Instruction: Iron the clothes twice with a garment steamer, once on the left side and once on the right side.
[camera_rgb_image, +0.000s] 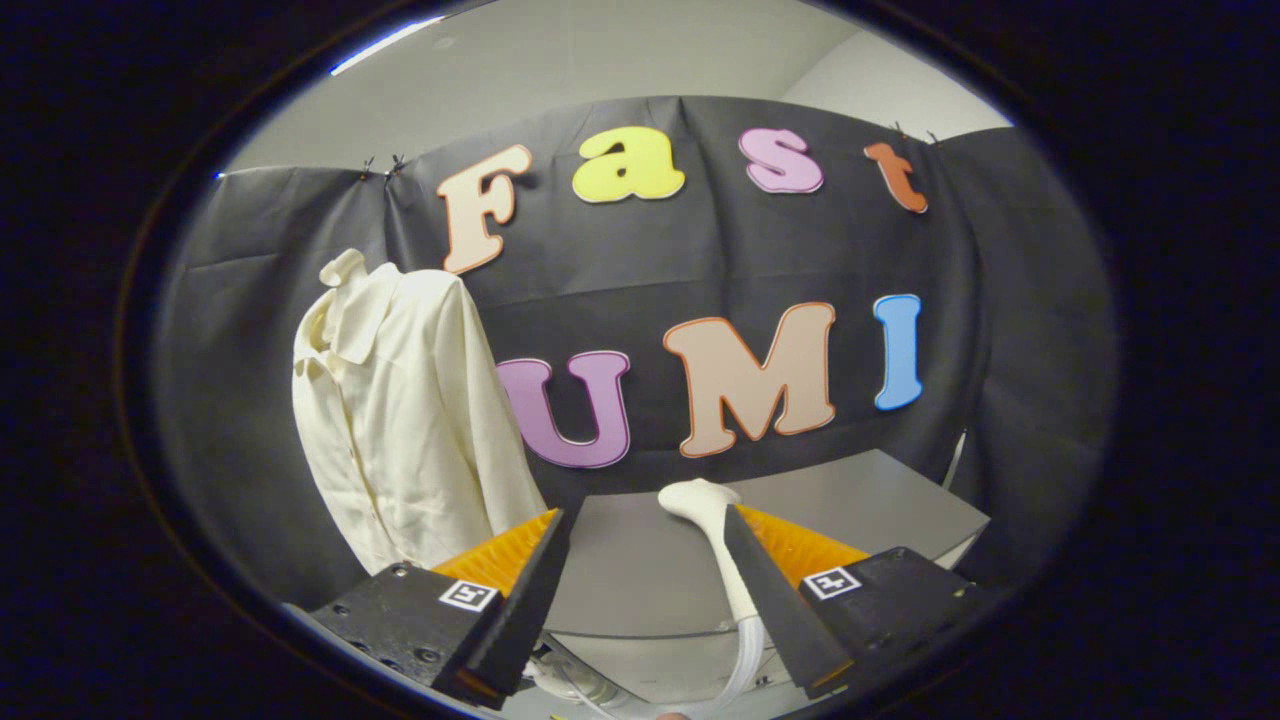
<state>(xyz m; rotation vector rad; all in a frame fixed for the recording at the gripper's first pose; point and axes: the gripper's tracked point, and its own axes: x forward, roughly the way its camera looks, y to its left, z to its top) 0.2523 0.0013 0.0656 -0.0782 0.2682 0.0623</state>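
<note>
steamer handle partly behind one finger, hose cut off below, shirt hem hidden behind gripper

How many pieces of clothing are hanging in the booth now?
1. One cream shirt hangs against the black wall, beyond the gripper, ahead of its left finger. The open fingers flank the white steamer head. More clothing may be hidden behind the shirt.
</note>
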